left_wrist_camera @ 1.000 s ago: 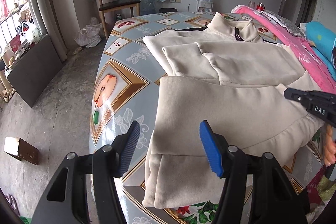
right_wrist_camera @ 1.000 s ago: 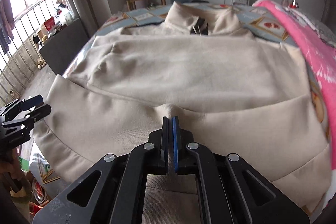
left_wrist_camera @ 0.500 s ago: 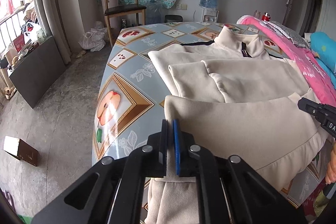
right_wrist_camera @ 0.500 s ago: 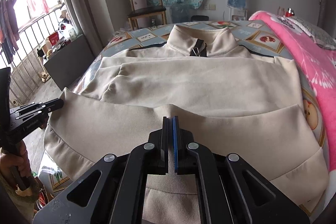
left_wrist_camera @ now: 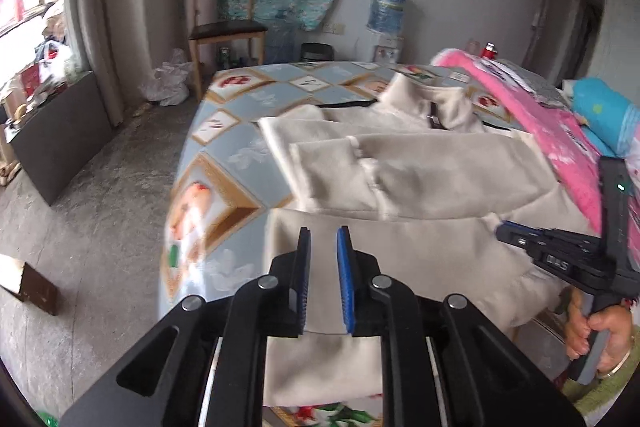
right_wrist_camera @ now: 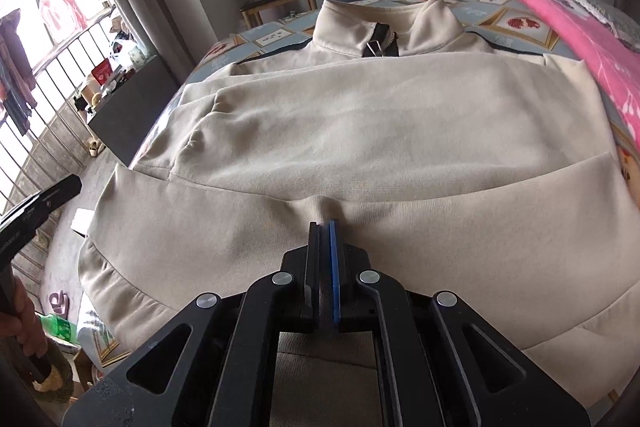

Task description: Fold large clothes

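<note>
A beige zip-collar jacket lies spread on the patterned table, sleeves folded across its chest and the bottom hem turned up toward the collar. My left gripper hovers over the hem's left part. Its jaws are opening, with a narrow gap through which the cloth shows, and the pads do not press it. My right gripper is shut on a pinch of the jacket at the middle of the turned-up hem. It shows in the left wrist view as the right gripper, held by a hand.
A pink blanket and a blue bundle lie along the table's right side. A wooden chair and a water dispenser stand by the far wall. A cardboard box sits on the floor at left.
My left gripper shut on the hem's left part, then rose a little and its jaws parted slightly. The right gripper stayed shut on the hem.
</note>
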Demonstrator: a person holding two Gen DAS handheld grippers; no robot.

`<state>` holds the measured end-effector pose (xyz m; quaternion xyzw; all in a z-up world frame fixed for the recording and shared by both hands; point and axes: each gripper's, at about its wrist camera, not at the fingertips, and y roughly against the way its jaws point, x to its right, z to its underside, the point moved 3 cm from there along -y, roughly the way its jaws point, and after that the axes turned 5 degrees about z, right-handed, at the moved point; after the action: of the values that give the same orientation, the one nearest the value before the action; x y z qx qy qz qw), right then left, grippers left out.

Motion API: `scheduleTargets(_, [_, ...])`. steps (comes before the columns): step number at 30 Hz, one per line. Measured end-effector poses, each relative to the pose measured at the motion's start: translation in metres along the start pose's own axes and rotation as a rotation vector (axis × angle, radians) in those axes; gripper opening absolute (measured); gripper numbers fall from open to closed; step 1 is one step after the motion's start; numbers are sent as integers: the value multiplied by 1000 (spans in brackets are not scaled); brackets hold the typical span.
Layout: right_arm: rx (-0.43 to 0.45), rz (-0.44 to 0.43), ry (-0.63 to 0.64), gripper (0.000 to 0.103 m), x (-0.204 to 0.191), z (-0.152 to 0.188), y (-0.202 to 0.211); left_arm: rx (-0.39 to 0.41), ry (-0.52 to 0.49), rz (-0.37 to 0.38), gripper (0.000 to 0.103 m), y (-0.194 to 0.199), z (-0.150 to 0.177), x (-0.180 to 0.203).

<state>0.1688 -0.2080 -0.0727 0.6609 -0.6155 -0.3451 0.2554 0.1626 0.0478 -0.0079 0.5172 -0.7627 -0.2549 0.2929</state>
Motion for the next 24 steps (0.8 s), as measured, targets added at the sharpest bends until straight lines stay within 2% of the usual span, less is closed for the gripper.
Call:
scheduleTargets(3, [-36,-45,-40,5,6,-3,-2,-108,-70,151,13,-26,4,49])
scheduleTargets(5, [-63,-80,-68,5,10,-4,-3,-155,-112,224,13,-41,8,78])
scheduleTargets(9, [-122,-157,-130,5,20,-8,-7,-212,-162,299,13,-67,10,112])
scheduleTargets(11, [-148,-193,-156,5,24,-9,-9,-241,-168,308,13,-81,11,119])
scheduleTargets(14, [-170,-220,-171,5,27,-10,-11,-272,-180,281,13,-95,14,124])
scheduleTargets(17, [-154,-223,-165,9,30,-10,-3,-277,-172,279,13,-98,15,123])
scheduleTargets(19, [-99,-185,-162,20,42,-12,16,-276,-162,280,13,-97,17,121])
scheduleTargets(22, [9,-117,-182,31,77,-13,56,-280,-163,276,13,-98,16,121])
scheduleTargets(24, [63,-8,-182,36,105,-10,78,-281,-171,272,13,-98,16,122])
